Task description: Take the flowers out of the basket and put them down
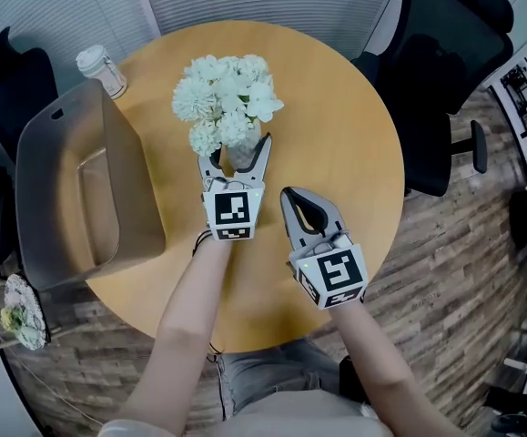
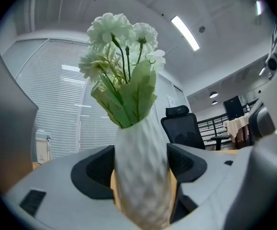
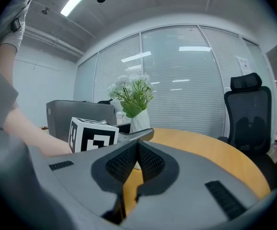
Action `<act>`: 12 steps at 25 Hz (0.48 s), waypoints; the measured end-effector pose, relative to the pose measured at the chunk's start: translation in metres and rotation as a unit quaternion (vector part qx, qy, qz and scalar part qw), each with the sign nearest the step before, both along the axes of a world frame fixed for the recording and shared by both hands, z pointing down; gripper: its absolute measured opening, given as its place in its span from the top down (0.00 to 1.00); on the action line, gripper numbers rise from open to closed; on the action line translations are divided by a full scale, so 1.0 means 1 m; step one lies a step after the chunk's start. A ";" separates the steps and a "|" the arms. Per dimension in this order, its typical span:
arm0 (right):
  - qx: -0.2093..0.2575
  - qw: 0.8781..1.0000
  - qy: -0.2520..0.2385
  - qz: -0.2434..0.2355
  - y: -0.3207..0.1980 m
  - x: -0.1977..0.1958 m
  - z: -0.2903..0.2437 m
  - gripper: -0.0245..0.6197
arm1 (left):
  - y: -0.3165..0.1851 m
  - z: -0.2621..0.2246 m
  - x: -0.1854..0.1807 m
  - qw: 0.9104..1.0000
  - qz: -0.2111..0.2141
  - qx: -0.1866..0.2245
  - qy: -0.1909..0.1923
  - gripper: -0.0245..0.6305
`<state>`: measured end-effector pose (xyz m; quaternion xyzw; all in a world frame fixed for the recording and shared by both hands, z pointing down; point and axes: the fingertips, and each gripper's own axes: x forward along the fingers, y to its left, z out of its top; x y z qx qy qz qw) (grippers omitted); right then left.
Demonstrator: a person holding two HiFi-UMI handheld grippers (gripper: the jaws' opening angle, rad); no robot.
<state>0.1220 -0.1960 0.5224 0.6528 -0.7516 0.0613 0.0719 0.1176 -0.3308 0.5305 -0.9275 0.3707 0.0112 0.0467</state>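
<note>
- the left claw (image 1: 237,156) pinches the white vase (image 2: 142,176) holding the flowers (image 1: 227,98), at upper centre of the head view, over the round bench (image 1: 345,144).
- the flowers are outside the grey basket (image 1: 63,180), which sits at the frame's left.
- the right claw (image 1: 290,197) is pressed together and empty, just right of the left claw.

Left tongs (image 1: 236,151) held level, clamped around the vase (image 2: 142,176); right tongs (image 1: 288,198) closed, empty, just right of the vase.

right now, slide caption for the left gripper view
Left gripper clamped on a white vase of pale flowers, office chair behind.
</note>
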 end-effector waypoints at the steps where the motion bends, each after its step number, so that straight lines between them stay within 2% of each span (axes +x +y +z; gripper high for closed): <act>1: -0.002 1.000 -0.002 0.002 -0.002 0.001 0.001 0.93 | -0.001 0.000 0.001 1.000 0.001 0.001 -0.001 0.44; 12: -0.008 1.000 -0.005 0.004 0.003 0.000 0.003 0.93 | -0.002 0.001 0.003 1.000 -0.002 0.000 -0.009 0.44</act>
